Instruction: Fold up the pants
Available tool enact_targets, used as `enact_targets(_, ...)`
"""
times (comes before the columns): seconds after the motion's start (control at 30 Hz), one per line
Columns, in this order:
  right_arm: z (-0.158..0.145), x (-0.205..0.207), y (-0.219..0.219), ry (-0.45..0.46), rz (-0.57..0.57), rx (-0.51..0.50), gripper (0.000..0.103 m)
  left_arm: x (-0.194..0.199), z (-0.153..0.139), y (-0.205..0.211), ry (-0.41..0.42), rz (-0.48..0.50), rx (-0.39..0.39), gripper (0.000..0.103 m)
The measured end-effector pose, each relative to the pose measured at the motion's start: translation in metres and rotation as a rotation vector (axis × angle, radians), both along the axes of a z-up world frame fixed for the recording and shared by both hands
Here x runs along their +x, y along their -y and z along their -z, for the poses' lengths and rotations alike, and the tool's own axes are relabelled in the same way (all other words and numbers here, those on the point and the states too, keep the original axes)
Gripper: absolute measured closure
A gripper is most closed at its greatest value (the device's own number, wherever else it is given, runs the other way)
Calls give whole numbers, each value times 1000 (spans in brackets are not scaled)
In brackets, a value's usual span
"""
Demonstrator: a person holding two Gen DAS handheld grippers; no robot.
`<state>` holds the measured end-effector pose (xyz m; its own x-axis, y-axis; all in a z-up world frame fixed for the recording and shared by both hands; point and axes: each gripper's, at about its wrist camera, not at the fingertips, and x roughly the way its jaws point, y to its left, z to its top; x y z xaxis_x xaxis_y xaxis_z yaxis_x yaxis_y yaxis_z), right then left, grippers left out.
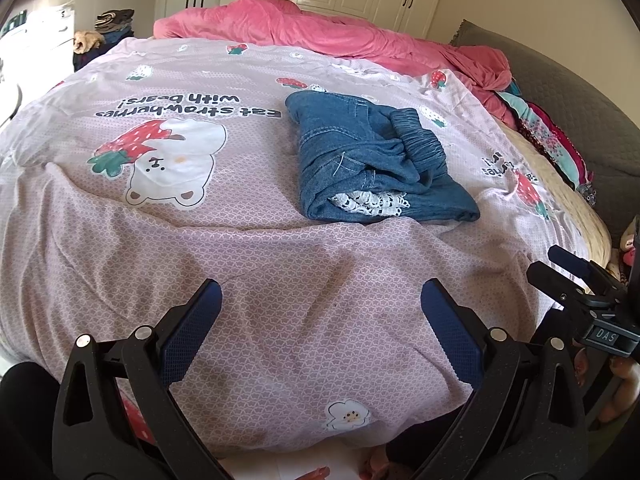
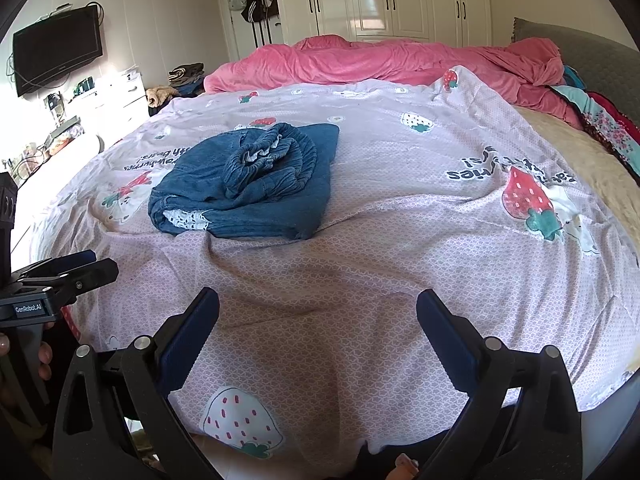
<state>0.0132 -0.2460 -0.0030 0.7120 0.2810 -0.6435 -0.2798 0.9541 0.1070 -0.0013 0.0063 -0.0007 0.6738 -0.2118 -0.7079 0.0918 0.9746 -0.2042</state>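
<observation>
Blue denim pants lie in a compact folded bundle on the pink strawberry-print bedspread, elastic waistband on top and a bit of white lace trim at the near edge. My left gripper is open above the bedspread, well short of the pants, with nothing between its blue pads. My right gripper is likewise open and empty, with the pants ahead and to its left. Each gripper also appears at the edge of the other's view: the right gripper and the left gripper.
A crumpled pink duvet lies along the far side of the bed. Patterned fabric and a grey headboard are on the right. White wardrobes, a wall TV and a cluttered dresser stand beyond.
</observation>
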Motion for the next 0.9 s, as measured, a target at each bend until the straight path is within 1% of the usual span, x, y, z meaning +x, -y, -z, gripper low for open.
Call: enact_targets(0.9,1,0,-1,2,0,-6,4,0,-2,0,-1,0,-3,9)
